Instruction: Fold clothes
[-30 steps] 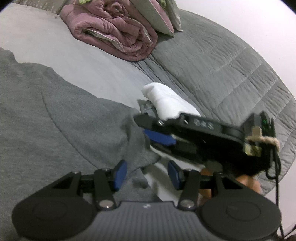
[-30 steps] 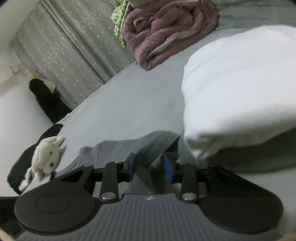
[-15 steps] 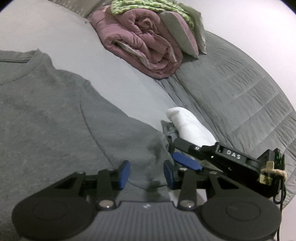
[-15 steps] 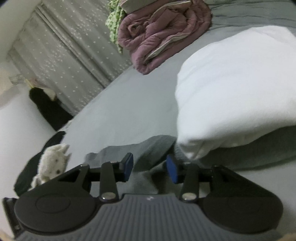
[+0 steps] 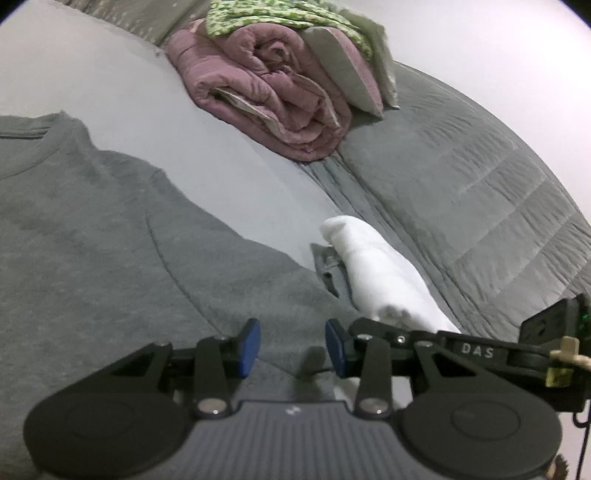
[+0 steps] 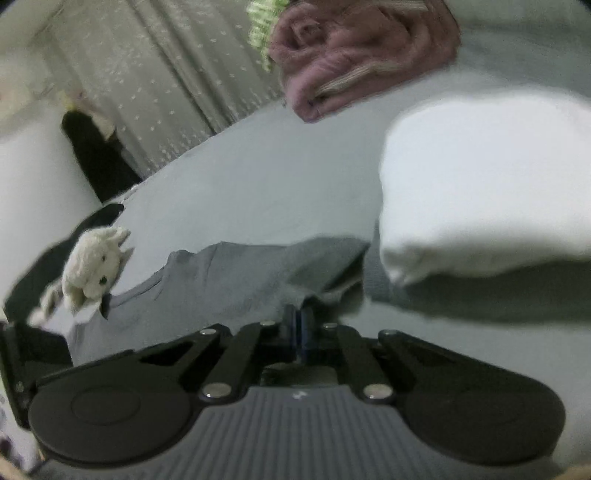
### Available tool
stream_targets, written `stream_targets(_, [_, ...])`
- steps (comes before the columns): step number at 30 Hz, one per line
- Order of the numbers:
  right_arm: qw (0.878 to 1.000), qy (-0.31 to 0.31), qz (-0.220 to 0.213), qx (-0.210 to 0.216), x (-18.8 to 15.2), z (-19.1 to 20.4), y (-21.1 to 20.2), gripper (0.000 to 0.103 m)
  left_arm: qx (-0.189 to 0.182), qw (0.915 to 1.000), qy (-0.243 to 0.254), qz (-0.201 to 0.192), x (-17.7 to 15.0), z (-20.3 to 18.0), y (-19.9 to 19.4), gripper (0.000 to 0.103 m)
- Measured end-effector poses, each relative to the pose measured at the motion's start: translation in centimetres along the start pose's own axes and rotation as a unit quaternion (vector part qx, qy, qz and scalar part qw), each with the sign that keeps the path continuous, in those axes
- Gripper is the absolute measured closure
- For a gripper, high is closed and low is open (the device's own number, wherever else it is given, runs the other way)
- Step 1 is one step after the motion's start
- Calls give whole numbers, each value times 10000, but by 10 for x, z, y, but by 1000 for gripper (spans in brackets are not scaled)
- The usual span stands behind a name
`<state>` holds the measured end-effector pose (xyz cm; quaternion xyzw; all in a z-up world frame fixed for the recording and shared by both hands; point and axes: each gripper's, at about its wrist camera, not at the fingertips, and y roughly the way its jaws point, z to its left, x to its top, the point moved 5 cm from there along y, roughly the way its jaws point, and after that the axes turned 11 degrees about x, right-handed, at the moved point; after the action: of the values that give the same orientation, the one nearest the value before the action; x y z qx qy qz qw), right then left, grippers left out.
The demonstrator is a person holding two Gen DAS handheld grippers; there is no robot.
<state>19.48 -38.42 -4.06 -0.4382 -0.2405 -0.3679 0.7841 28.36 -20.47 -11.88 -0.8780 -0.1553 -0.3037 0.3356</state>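
Note:
A grey sweatshirt (image 5: 92,236) lies flat on the pale bed sheet, collar at the far left. My left gripper (image 5: 291,345) is open, low over the sweatshirt's sleeve, with cloth between its blue pads. My right gripper (image 6: 298,325) is shut on the grey sleeve edge (image 6: 258,273); its body also shows in the left wrist view (image 5: 476,350), just right of my left gripper. A folded white garment (image 5: 373,273) lies beside the sleeve and fills the right of the right wrist view (image 6: 487,184).
A rolled purple quilt (image 5: 273,99) with a green patterned cloth (image 5: 280,14) and pillows sits at the back. A grey quilted blanket (image 5: 480,192) covers the right side. A white plush toy (image 6: 94,264) lies at the bed's left edge, by curtains (image 6: 155,74).
My right gripper has closed on the grey sleeve edge. My left gripper has drawn back and tilted up, so more of the sweatshirt and the quilt shows.

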Motion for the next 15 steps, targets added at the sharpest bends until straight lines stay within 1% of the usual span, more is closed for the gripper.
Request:
stream_targets(3, [9982,-63,524,-290,-15,-11,12,100,70,9997,117,185,-5,-2,7,64])
stream_targets(4, [9974,2,643,-325,-20,-17,17,101,107,9995,152,247,-7,-3,9,64])
stream_targets(5, [9975,76,649,-283,-23,-22,19,101,110,9995,170,240,-7,-3,9,64])
stream_targets(6, [9979,113,600,-218,-22,-24,19,99,114,9995,189,234,-7,-4,9,64])
stream_targets(9, [9986,244,477,-49,-16,-28,12,87,105,9997,107,217,-5,-1,8,64])
stream_targets(11, [9985,418,360,-10,-11,-35,6,75,108,9998,21,180,-4,1,7,64])
stream_targets(12, [9980,549,302,18,-10,-40,3,60,129,9998,-28,155,-3,2,6,64])
stream_targets(13, [9974,679,243,45,-9,-44,-1,53,144,9998,-71,133,-2,3,5,64])
stream_targets(15, [9959,867,260,69,-8,-50,-3,53,202,9996,-162,85,-1,6,4,63])
